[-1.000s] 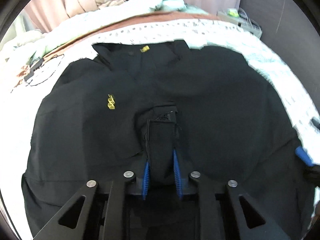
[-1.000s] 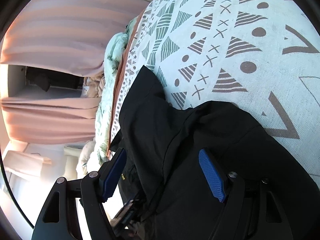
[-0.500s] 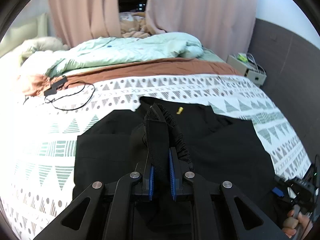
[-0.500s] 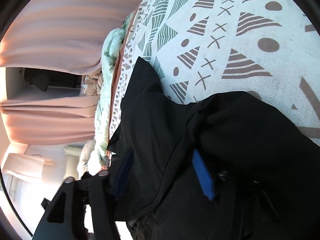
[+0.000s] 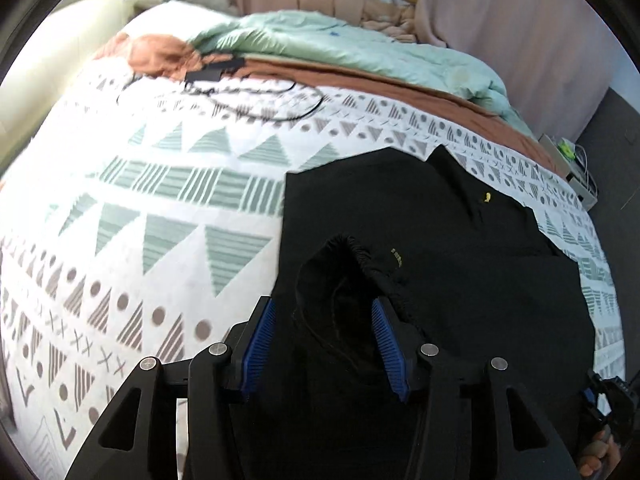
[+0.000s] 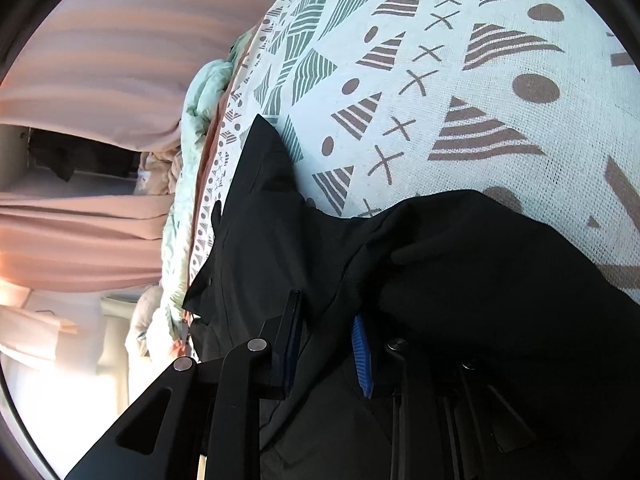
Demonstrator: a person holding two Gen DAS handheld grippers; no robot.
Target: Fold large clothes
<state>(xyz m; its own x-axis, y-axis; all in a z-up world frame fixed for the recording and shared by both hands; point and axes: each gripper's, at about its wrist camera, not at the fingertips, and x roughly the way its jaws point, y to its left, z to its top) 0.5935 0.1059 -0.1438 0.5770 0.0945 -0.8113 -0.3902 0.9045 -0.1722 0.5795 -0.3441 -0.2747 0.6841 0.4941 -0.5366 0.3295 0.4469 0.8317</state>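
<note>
A large black garment (image 5: 460, 248) with small yellow marks lies folded on the patterned bedspread (image 5: 160, 216). In the left wrist view my left gripper (image 5: 326, 316) is open, its blue pads either side of a bunched elastic cuff (image 5: 352, 256) that rests loose between them. In the right wrist view my right gripper (image 6: 326, 336) stands partly closed with a fold of the black garment (image 6: 500, 272) between the blue pads; cloth drapes over the right finger and hides it. The right gripper's tip also shows in the left wrist view (image 5: 600, 400) at the lower right.
A mint-green duvet (image 5: 360, 48) and brown blanket (image 5: 400, 84) lie bunched at the far side of the bed. A black cable and charger (image 5: 240, 92) lie on the bedspread. Pink curtains (image 5: 500, 20) hang behind. A bedside shelf (image 5: 568, 160) stands at the right.
My left gripper has opened and let go of the cuff it carried across the garment. My right gripper has narrowed around a fold of the black cloth.
</note>
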